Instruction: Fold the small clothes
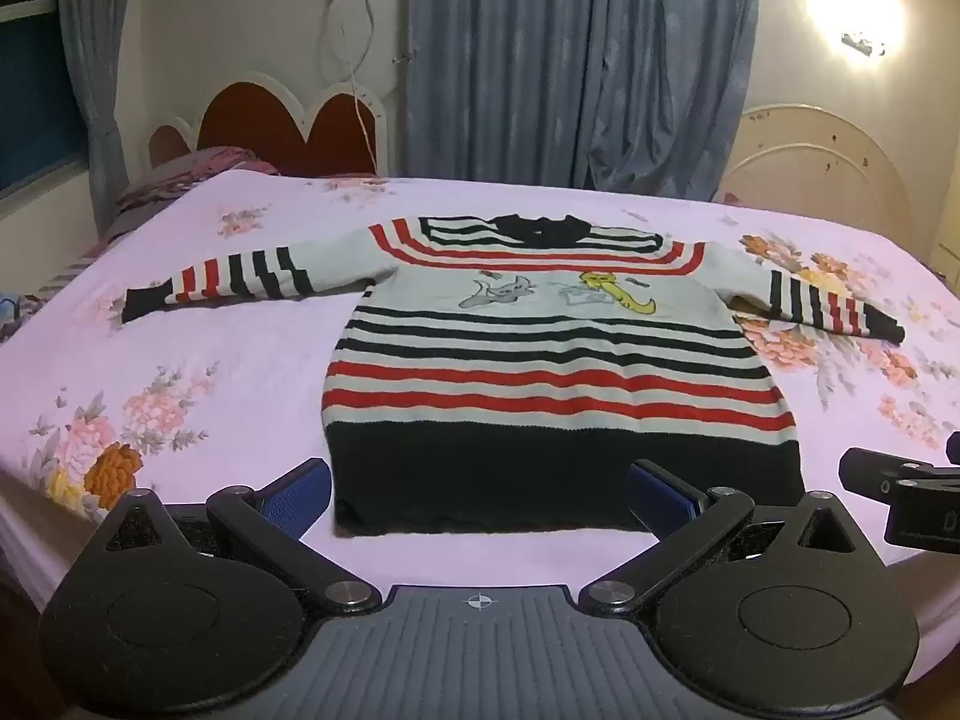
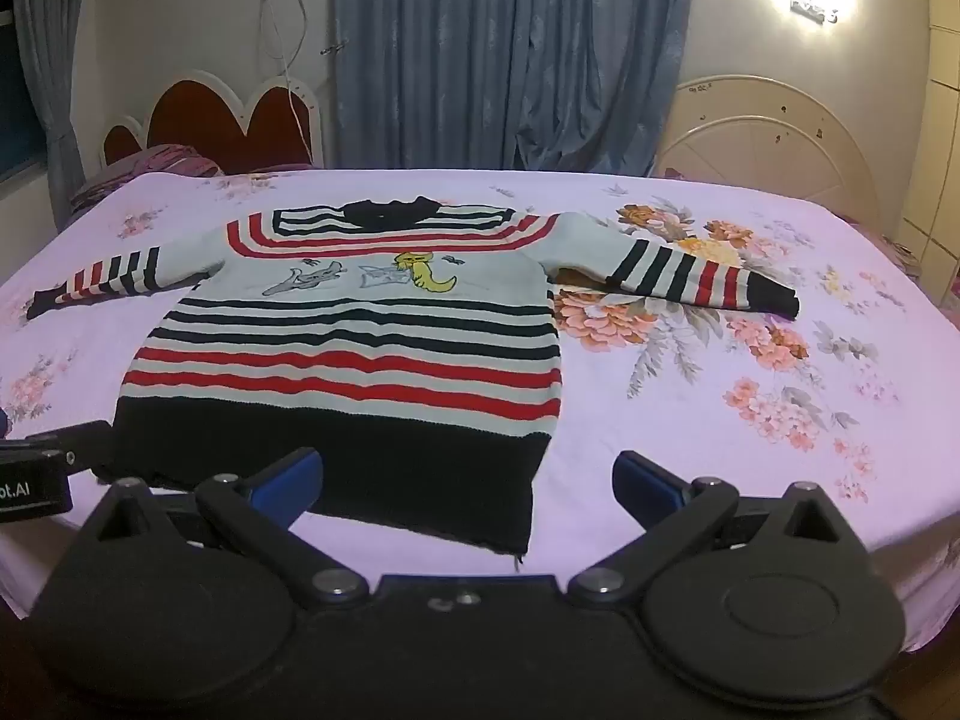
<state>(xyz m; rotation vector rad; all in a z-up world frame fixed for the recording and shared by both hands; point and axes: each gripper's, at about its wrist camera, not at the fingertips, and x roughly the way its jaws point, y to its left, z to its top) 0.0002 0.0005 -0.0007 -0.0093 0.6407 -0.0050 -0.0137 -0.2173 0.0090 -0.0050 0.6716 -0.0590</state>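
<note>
Lying flat ahead: striped sweater (image 1: pixel 540 360) | left gripper (image 1: pixel 480 495) agape, empty | right gripper (image 2: pixel 468 480) agape, empty

Knitted matt sweater (image 1: pixel 558 372), smooth printed bedsheet (image 1: pixel 240 396), seemingly cotton

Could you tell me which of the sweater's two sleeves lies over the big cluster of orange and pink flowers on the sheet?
The right sleeve: its cuff rests across the big flower cluster, while the left sleeve lies on nearly plain pink sheet.
</note>
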